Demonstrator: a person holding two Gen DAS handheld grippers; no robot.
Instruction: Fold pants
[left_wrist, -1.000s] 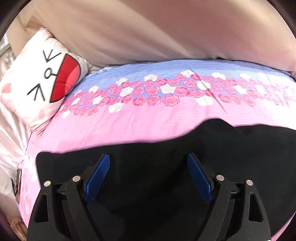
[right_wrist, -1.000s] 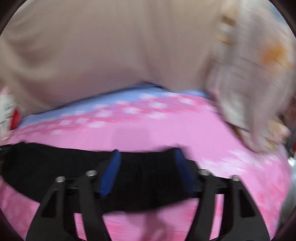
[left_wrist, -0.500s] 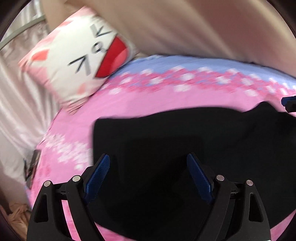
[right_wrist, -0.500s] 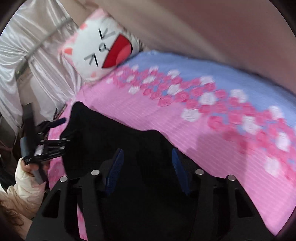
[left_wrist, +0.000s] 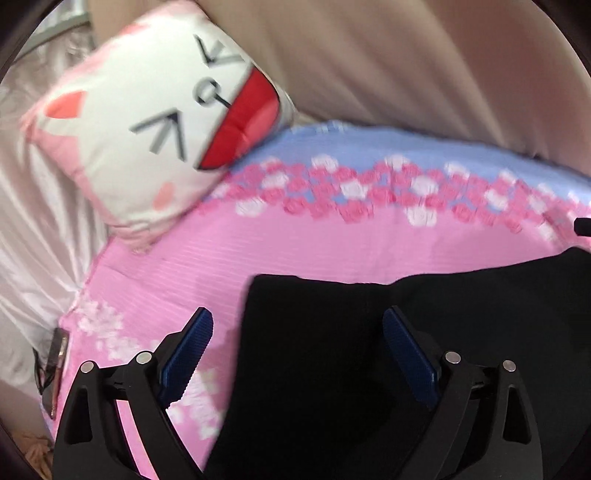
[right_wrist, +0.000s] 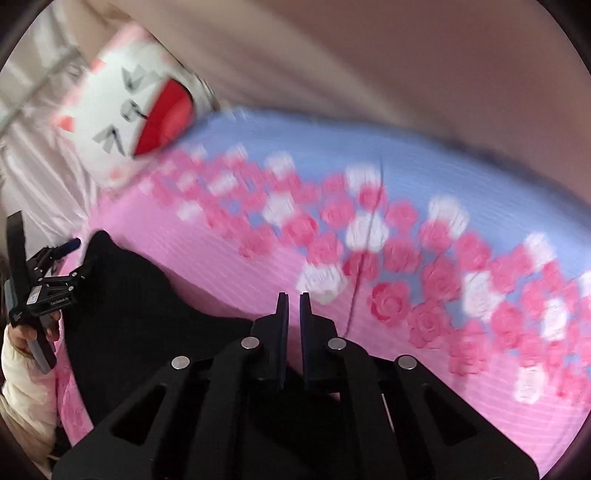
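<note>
Pants (left_wrist: 369, 369) lie on floral bedsheet (left_wrist: 332, 243); cat pillow (left_wrist: 155, 129) well apart.

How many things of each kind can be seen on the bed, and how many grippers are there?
Black pants: 1
Cat-face pillow: 1
Floral bedsheet: 1
Grippers: 2, the left gripper and the right gripper
Total: 5

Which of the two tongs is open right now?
The left tongs: their blue pads stand wide apart over the black pants. The right tongs are nearly closed.
</note>
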